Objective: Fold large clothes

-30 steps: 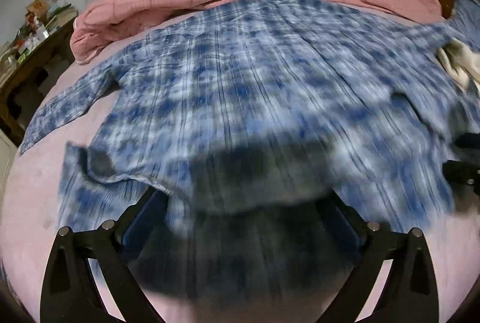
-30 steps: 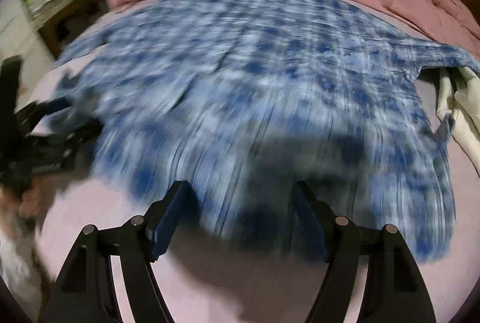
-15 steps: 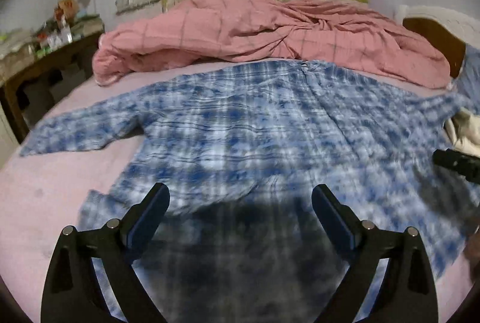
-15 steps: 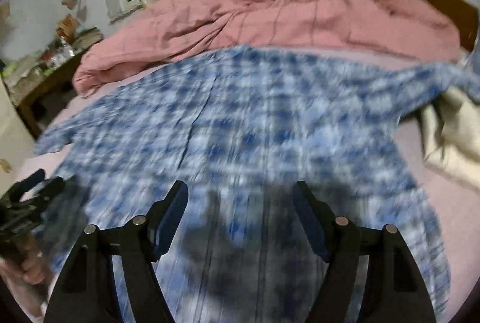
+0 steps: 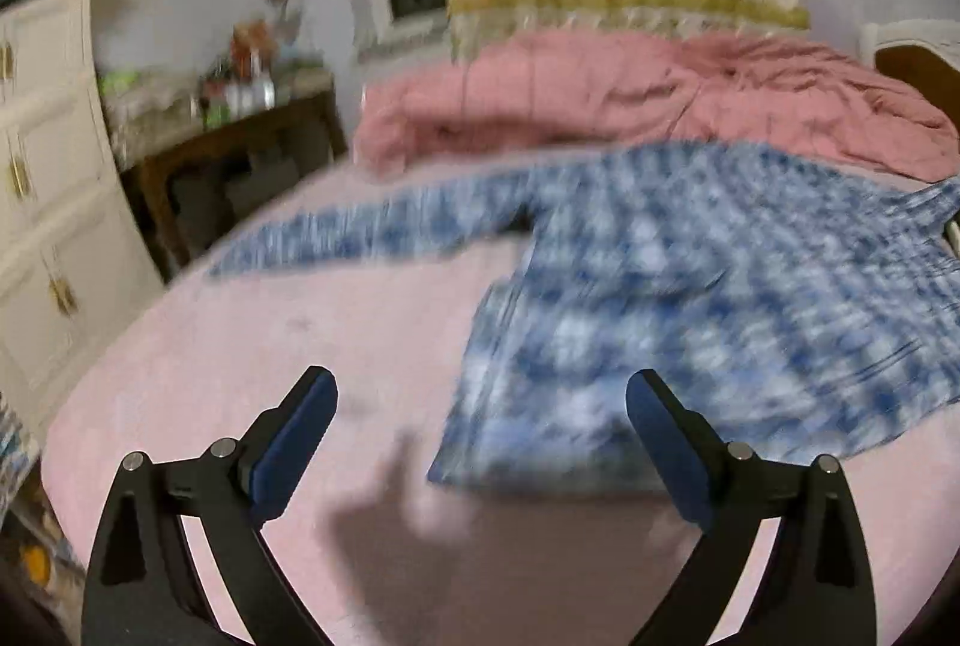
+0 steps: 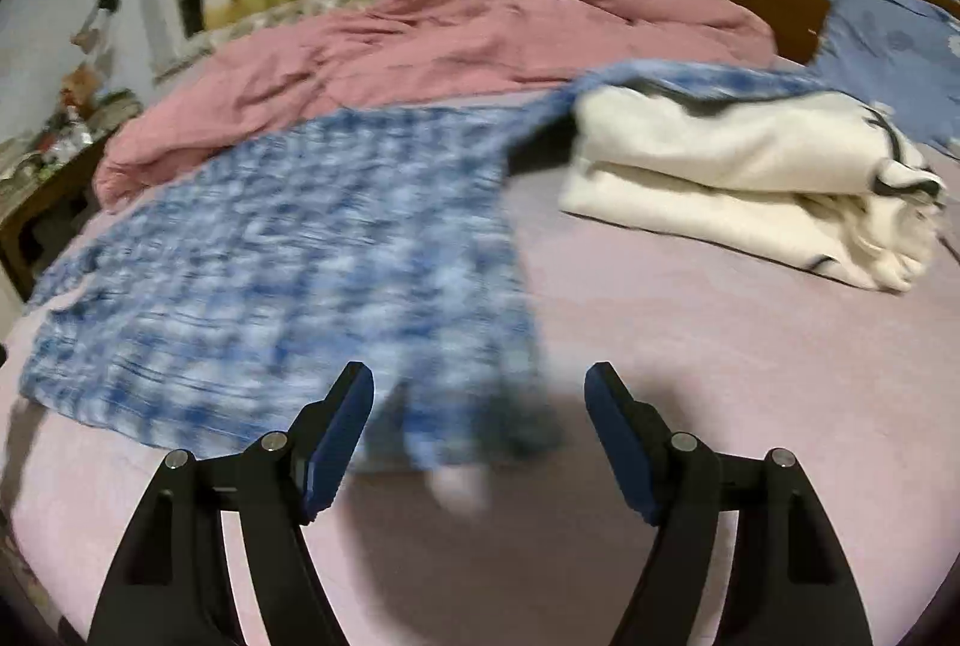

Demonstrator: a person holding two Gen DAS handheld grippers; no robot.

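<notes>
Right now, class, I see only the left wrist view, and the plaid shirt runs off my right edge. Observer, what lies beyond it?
Observer: A folded white blanket lies on the bed, to the right of the plaid shirt.
Operator: Does the shirt touch it?
Observer: Yes, the shirt's far sleeve drapes over the blanket's top.
Operator: And my other tool?
Observer: The right hand-held gripper is open and holds nothing, above the shirt's near hem corner.

I see a crumpled pink quilt [image 5: 660, 99] at the bed's far side, a folded cream blanket [image 6: 750, 184], and a white dresser [image 5: 42, 178].
</notes>
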